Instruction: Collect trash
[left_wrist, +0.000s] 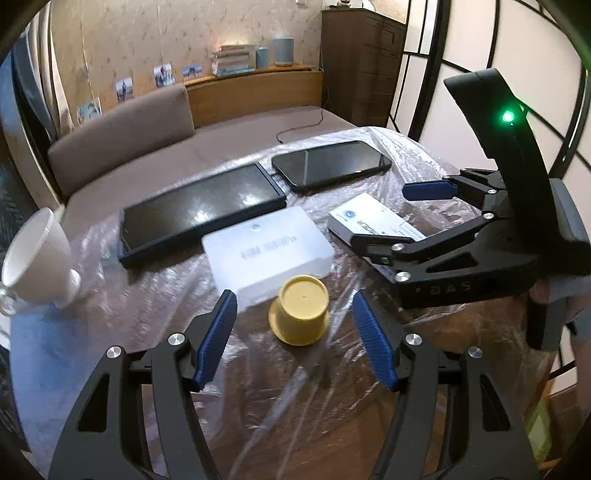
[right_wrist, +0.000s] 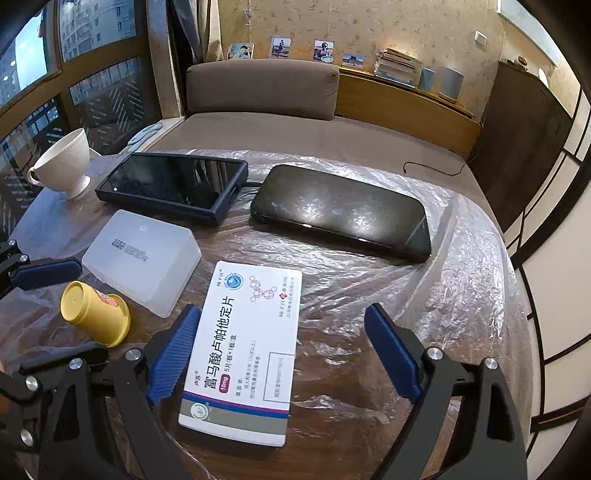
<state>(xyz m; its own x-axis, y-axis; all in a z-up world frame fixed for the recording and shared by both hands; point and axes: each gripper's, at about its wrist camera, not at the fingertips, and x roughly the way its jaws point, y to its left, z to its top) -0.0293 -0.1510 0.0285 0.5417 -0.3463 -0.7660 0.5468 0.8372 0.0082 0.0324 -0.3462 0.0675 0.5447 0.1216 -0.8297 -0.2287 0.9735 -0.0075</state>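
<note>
A small yellow cup (left_wrist: 301, 310) stands upside down on the plastic-covered table, just ahead of and between the fingers of my open left gripper (left_wrist: 295, 328); it also shows in the right wrist view (right_wrist: 94, 314). A white medicine box (right_wrist: 245, 347) lies flat between the fingers of my open right gripper (right_wrist: 284, 354), closer to the left finger; it also shows in the left wrist view (left_wrist: 373, 218). The right gripper (left_wrist: 406, 218) appears at the right of the left wrist view, over that box. A clear crinkled plastic sheet (right_wrist: 424, 295) covers the table.
A translucent white plastic box (left_wrist: 267, 251) (right_wrist: 142, 258) lies behind the yellow cup. A tablet in a dark case (right_wrist: 173, 184) and a black phone (right_wrist: 340, 214) lie farther back. A white footed cup (right_wrist: 64, 162) stands at the far left. A brown couch (right_wrist: 262, 88) is behind the table.
</note>
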